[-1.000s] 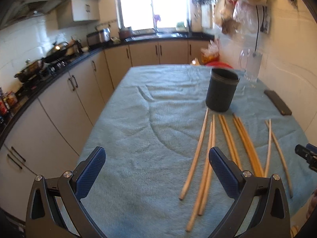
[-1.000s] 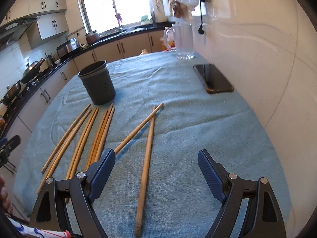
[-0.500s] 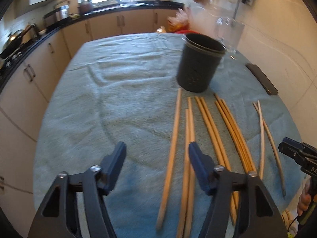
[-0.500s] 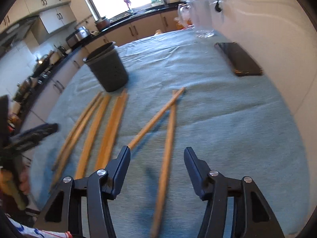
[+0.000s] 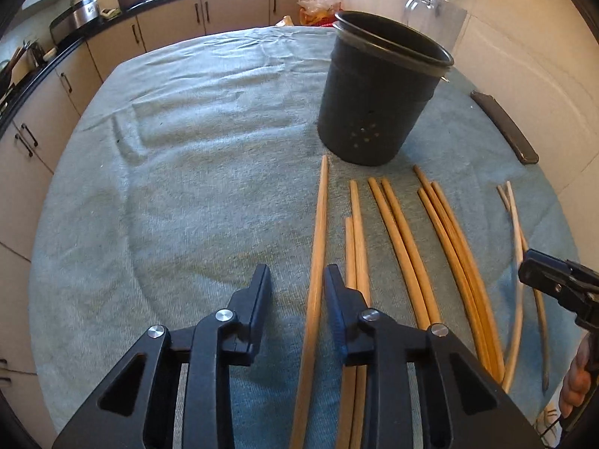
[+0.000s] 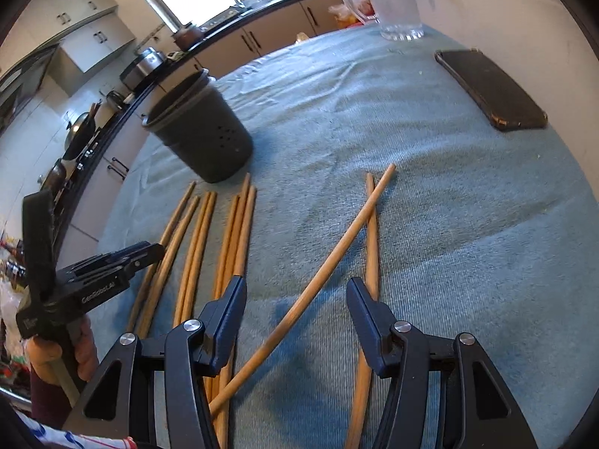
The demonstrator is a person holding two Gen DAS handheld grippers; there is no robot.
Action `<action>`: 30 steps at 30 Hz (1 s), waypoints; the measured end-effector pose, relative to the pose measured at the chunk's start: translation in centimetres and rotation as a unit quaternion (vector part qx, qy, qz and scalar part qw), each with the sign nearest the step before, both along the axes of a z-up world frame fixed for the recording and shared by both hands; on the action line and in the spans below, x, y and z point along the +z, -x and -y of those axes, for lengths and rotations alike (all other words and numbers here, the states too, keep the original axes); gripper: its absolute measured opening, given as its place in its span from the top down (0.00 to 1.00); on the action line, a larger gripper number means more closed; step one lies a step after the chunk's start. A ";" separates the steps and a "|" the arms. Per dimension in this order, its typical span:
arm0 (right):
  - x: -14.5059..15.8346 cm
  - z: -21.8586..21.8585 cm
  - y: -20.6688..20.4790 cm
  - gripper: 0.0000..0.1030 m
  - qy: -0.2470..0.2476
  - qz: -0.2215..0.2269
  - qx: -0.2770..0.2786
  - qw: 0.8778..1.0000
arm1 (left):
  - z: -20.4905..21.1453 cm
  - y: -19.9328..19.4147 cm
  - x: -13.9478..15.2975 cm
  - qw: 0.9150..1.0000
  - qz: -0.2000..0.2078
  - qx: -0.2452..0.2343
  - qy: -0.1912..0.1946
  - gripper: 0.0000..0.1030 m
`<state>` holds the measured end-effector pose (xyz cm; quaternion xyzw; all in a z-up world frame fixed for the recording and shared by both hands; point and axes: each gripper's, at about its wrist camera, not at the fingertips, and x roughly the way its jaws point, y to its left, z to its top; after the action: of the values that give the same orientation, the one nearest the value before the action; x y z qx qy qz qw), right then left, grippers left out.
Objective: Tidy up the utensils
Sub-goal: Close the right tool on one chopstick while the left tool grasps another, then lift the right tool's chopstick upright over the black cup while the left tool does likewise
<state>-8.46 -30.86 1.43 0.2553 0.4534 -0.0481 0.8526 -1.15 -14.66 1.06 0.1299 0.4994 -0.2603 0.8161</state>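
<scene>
Meanwhile, compared with a second earlier, both grippers had dropped closer to the blue-green towel and their jaws, then spread wide, had narrowed. Farthest left, the left gripper was closing around the leftmost chopstick, which lay between its fingers; the stick sat nearer the right finger, and I could not tell whether it touched. A pair of chopsticks lay just beyond that finger, passing under it. Earlier this gripper had framed bare cloth, with every stick to its right. Further right lay more chopsticks in rows, all flat on the towel, their far tips pointing toward the dark utensil holder, which stood upright just beyond them.

On the right, the right gripper was also closing, its jaws still well apart. A slanted chopstick ran between them, crossing a straighter chopstick that passed under the right finger. A black phone lay well apart.
</scene>
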 end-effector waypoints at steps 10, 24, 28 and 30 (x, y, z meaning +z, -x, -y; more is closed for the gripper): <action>-0.4 0.2 -2.3 0.91 0.044 -0.028 0.018 0.998 | -2.1 -1.1 0.1 0.999 -0.016 0.043 0.011 0.94; -0.1 -0.5 -5.0 0.87 0.077 -0.134 0.108 0.982 | -1.4 -2.2 0.1 0.997 -0.050 0.029 -0.041 0.93; 0.0 -0.9 -6.7 0.84 0.086 -0.176 0.127 0.972 | 0.0 -3.3 0.0 0.996 -0.051 0.014 -0.075 0.93; 0.0 -1.0 -7.5 0.84 0.090 -0.190 0.134 0.968 | 0.4 -3.9 -0.1 0.995 -0.055 0.013 -0.081 0.93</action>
<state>-0.96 -29.89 1.48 0.1008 0.6311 -0.0219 0.7688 2.74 -15.05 1.00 0.1746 0.5651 -0.2149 0.7772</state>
